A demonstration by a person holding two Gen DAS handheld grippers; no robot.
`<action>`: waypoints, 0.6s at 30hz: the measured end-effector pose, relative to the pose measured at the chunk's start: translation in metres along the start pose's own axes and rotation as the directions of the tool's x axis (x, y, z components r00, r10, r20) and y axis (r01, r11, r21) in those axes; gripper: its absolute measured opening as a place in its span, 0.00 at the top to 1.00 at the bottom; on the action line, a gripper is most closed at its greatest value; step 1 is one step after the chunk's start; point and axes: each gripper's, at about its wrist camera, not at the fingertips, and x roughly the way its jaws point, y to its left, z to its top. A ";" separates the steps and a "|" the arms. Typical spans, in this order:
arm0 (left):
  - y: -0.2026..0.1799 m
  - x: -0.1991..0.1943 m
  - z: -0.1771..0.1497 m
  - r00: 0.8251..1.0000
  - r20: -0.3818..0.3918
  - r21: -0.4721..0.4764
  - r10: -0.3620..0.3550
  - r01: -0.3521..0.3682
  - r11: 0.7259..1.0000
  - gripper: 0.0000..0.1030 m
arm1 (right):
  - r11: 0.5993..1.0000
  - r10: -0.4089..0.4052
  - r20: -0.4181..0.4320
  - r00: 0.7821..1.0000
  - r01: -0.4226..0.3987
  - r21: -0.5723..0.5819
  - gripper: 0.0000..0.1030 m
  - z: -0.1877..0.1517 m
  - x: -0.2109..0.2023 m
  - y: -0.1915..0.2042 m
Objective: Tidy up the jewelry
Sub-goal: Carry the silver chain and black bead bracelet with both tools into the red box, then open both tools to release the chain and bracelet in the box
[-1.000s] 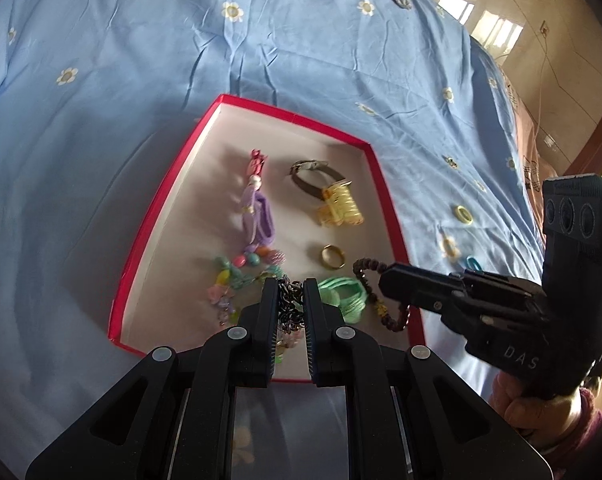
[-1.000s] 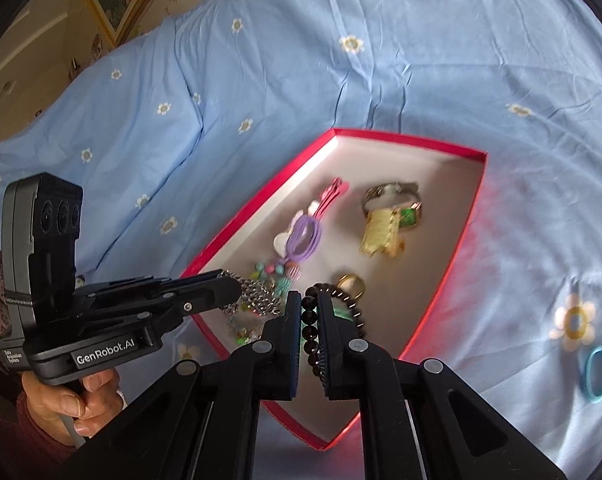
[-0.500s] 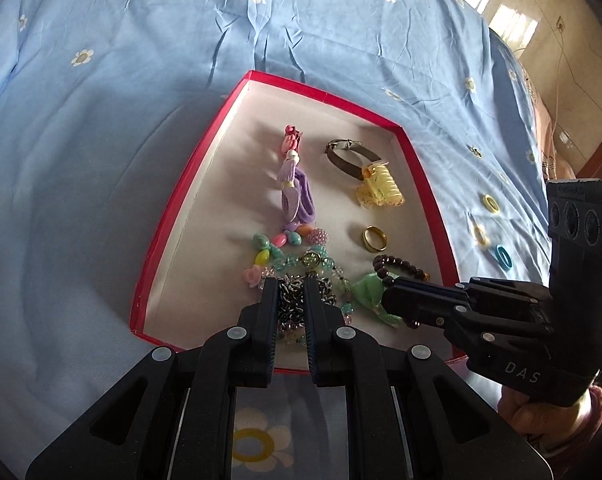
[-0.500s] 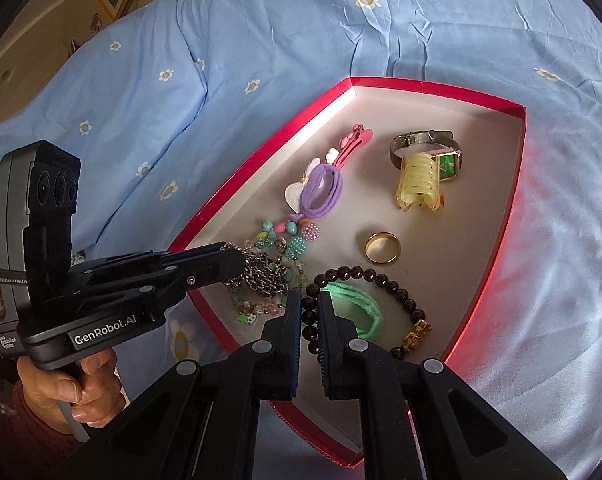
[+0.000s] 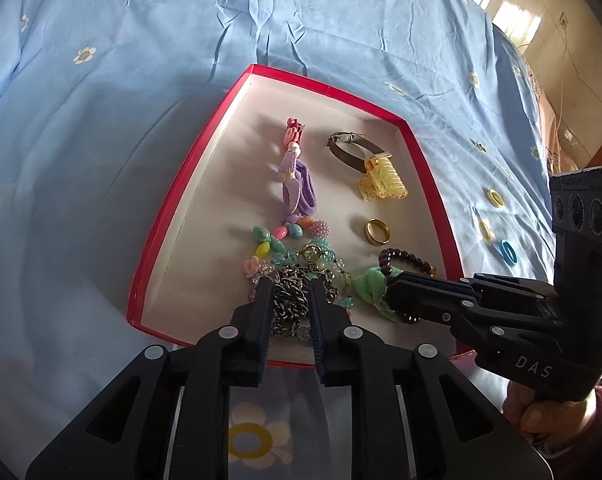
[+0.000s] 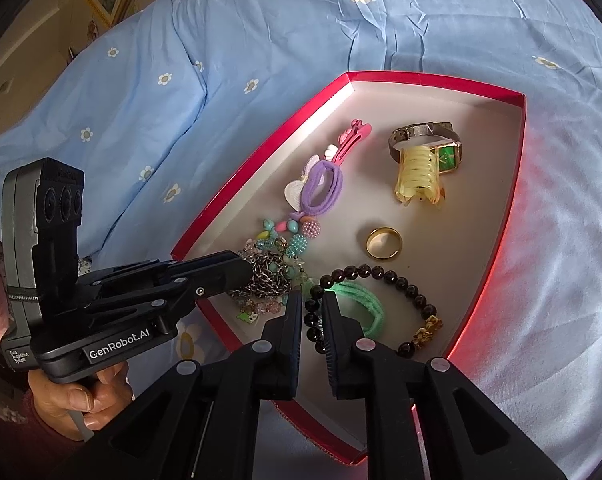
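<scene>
Left claw [image 5: 289, 300] opens over the silver chain [image 5: 291, 304] lying between its jaws; right claw [image 6: 312, 312] opens around the dark bead bracelet [image 6: 381, 276], lower centre, in the red tray [image 5: 429, 168].

A red-walled box [image 5: 173, 196] with a pale floor lies open on the bed and holds the jewelry. At its near end a silver chain [image 5: 289, 304] is heaped among pastel beads [image 5: 285, 240], beside a dark bead bracelet [image 6: 385, 276] looped over a green hair tie [image 6: 365, 304]. Further in lie a gold ring [image 6: 384, 242], a purple hair tie [image 6: 323, 194], a pink clip [image 6: 351, 140], and a yellow claw clip [image 6: 417, 176] against a green-faced watch [image 6: 449, 158].
</scene>
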 end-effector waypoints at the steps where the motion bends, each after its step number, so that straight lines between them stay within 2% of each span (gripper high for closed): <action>1: 0.000 -0.001 0.000 1.000 0.001 0.000 0.001 -0.001 1.000 0.82 | 1.000 0.002 0.001 1.000 -0.002 0.003 0.85 0.000 -0.001 0.000; 6: 0.000 -0.003 -0.001 1.000 0.004 -0.009 0.004 -0.004 1.000 0.81 | 1.000 0.006 0.012 1.000 -0.006 0.007 0.78 -0.002 -0.005 0.001; 13: -0.001 -0.011 -0.004 1.000 0.015 -0.017 0.012 -0.012 1.000 0.70 | 1.000 -0.003 0.038 0.999 0.004 -0.003 0.75 -0.003 -0.015 0.003; 18: -0.003 -0.015 -0.005 1.000 0.021 -0.015 0.018 -0.018 1.000 0.68 | 0.997 -0.060 0.089 0.994 0.064 -0.046 0.58 -0.005 -0.030 0.009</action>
